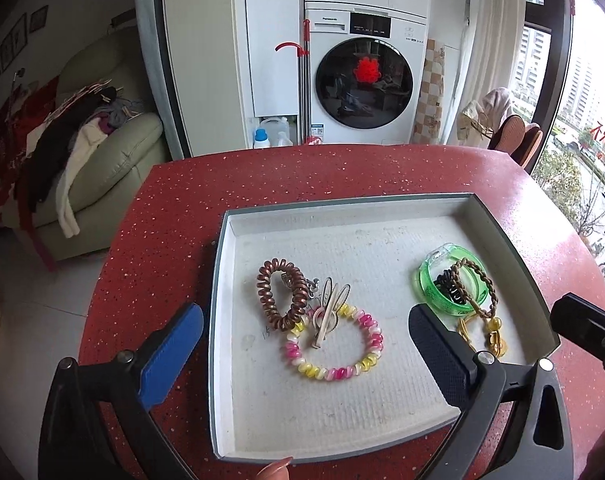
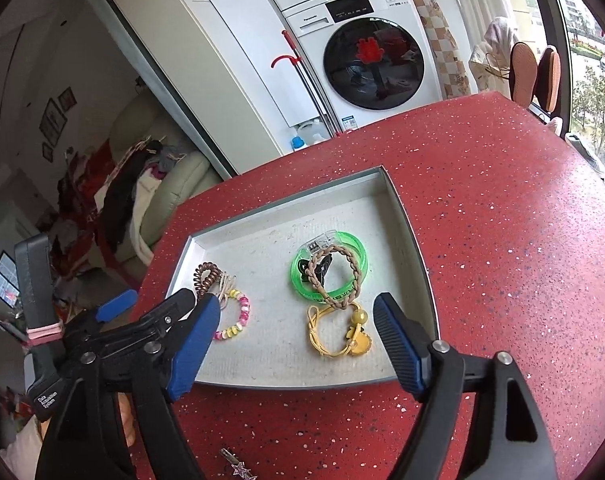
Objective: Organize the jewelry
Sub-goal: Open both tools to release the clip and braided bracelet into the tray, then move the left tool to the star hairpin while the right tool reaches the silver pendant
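Above the tray (image 1: 478,208), both claws, left (image 1: 306,344) and right (image 2: 298,344), tilt downward (spread wide, gripping nothing).

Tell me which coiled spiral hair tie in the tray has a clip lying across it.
The pink, yellow and white spiral hair tie: a beige clip crosses its upper-left edge. The brown spiral hair tie beside it carries none.

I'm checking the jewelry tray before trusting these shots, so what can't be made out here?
- Star hair clip: right wrist view, cut off by the bottom edge.
- Yellow charm bracelet: left wrist view, partly behind a claw finger.
- Black clip: under the green bangle and braided band, shape unclear.
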Tool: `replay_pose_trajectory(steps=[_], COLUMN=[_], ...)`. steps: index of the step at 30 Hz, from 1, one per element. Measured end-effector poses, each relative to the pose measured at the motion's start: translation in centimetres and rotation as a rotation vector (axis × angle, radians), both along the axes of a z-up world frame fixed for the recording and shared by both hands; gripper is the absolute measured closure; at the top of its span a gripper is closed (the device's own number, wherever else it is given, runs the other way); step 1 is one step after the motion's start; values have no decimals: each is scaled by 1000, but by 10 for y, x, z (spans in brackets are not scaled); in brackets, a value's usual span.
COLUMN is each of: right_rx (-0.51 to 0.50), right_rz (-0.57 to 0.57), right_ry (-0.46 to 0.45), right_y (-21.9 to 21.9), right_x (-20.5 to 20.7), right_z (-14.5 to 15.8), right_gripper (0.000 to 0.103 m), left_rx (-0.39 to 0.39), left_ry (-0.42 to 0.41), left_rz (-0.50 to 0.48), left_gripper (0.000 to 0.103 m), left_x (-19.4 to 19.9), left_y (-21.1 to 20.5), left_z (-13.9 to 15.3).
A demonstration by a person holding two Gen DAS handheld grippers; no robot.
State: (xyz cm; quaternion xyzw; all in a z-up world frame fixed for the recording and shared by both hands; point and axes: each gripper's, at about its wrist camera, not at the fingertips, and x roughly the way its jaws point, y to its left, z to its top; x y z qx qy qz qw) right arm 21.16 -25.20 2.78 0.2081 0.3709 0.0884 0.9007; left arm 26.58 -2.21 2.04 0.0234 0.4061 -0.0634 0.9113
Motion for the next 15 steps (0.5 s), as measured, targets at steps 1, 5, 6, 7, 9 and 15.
replay_pose_trajectory(steps=[1, 5, 6, 7, 9, 15], right_rx=[0, -27, -31, -34, -32, -25], right_rz=[-8, -17, -17, -18, -22, -13], right_ry=[-21, -60, -65, -69, -77, -29], right_y=[0, 4, 5, 5, 6, 7], right_x=[-5, -16, -19, -22, -27, -35], right_z=[2, 10, 12, 13, 15, 14], right_gripper=[0, 0, 0, 0, 0, 0], left_rx=[2, 2, -4, -8, -14, 27], left_ry=[0, 0, 4, 8, 13, 12], left_rz=[1, -3, -6, -6, -7, -25], left_gripper=[0, 0, 0, 0, 0, 0], left_x=[-2, -12, -15, -16, -21, -39], left_y=[0, 2, 3, 4, 7, 7], left_z=[0, 1, 1, 1, 2, 2])
